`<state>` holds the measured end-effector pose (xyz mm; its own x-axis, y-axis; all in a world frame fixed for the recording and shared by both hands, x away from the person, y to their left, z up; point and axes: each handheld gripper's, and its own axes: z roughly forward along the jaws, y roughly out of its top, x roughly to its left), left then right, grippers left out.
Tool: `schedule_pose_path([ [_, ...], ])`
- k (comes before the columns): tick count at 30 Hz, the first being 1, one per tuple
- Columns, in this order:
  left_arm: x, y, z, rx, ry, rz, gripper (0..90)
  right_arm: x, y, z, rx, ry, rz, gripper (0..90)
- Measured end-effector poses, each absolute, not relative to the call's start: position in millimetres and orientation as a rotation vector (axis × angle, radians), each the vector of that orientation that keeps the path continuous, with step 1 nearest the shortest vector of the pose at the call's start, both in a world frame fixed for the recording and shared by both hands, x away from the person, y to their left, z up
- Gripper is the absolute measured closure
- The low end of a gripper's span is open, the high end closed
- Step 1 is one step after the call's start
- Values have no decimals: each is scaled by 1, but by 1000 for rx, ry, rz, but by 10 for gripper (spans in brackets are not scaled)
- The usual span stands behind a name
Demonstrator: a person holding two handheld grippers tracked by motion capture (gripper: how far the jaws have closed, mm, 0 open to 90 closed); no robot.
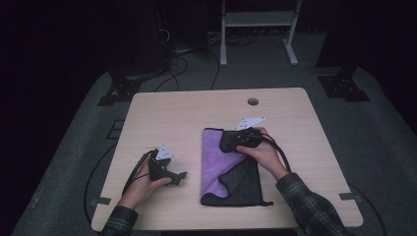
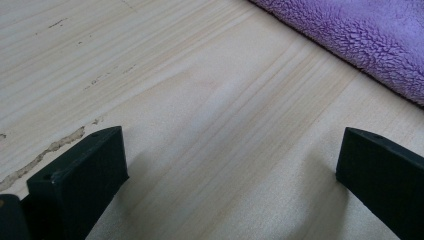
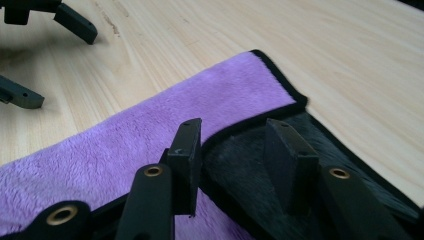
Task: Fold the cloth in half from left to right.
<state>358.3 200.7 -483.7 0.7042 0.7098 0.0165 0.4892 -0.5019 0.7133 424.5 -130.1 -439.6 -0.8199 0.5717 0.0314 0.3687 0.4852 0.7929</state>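
Lying right of tabletop centre, purple-and-black cloth, long axis running near edge to far. Right hand-held gripper over cloth's far end, jaws part-open, gripping nothing. Left hand-held gripper left of cloth, jaws wide apart, empty

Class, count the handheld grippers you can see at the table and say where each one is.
2. The left gripper is over bare wood, left of the cloth. The right gripper is at the cloth's far edge.
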Motion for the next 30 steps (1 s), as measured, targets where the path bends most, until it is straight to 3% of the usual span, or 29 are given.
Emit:
schedule_pose_path([
  [11,358,201,-484,2204,909,402,0,427,-106,-465,750,2554,1133,613],
  [13,358,201,-484,2204,909,402,0,427,-105,-471,735,2558,1100,655],
  [16,358,201,-484,2203,909,403,0,426,-106,-471,738,2540,1111,804],
  [18,358,201,-484,2204,909,403,0,425,-107,-470,745,2525,1115,841],
  [30,358,201,-484,2204,909,403,0,427,-130,-438,827,2391,1248,852],
])
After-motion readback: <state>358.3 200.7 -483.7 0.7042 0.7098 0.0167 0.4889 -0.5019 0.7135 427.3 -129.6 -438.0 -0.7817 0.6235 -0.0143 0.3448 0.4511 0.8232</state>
